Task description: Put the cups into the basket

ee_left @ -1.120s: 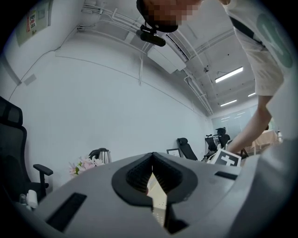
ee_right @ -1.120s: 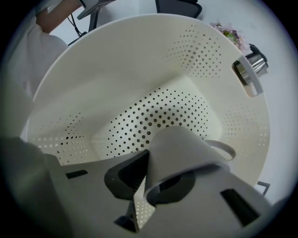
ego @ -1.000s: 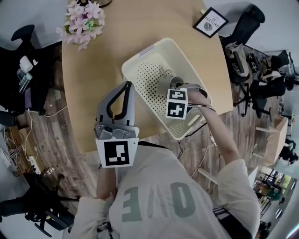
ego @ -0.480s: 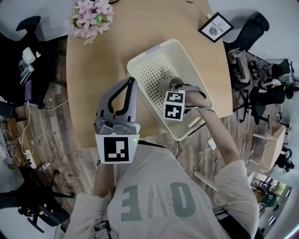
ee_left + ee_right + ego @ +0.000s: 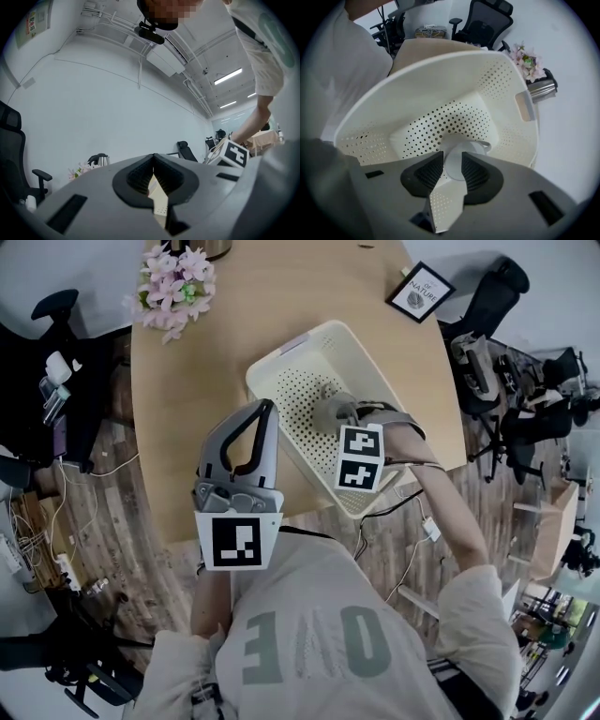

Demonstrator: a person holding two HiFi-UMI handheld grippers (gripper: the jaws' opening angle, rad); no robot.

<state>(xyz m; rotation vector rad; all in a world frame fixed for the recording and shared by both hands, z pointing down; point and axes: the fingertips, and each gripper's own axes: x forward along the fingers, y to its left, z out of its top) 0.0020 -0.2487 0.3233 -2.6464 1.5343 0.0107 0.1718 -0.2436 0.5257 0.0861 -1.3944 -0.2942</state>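
Observation:
A cream perforated basket (image 5: 281,357) stands on the wooden table (image 5: 206,381). A grey cup (image 5: 327,412) rests on the basket's floor near the middle. My right gripper (image 5: 347,416) reaches into the basket from the near right. In the right gripper view the cup (image 5: 454,161) sits between the pads of my right gripper (image 5: 452,168), whose jaws are opening and no longer clamp it. My left gripper (image 5: 263,416) hovers over the table's near edge, left of the basket. It points up and away, and its jaws (image 5: 153,177) are together with nothing in them.
Pink flowers (image 5: 173,292) stand at the table's far left and a framed sign (image 5: 422,292) at its far right. A steel kettle (image 5: 541,87) stands beside the flowers. Office chairs (image 5: 492,292) crowd the floor to the right. The basket wall (image 5: 440,75) rises around my right gripper.
My right gripper's jaws have parted around the cup and the gripper has drawn back slightly toward me. The cup stays on the basket floor. The left gripper has hardly moved.

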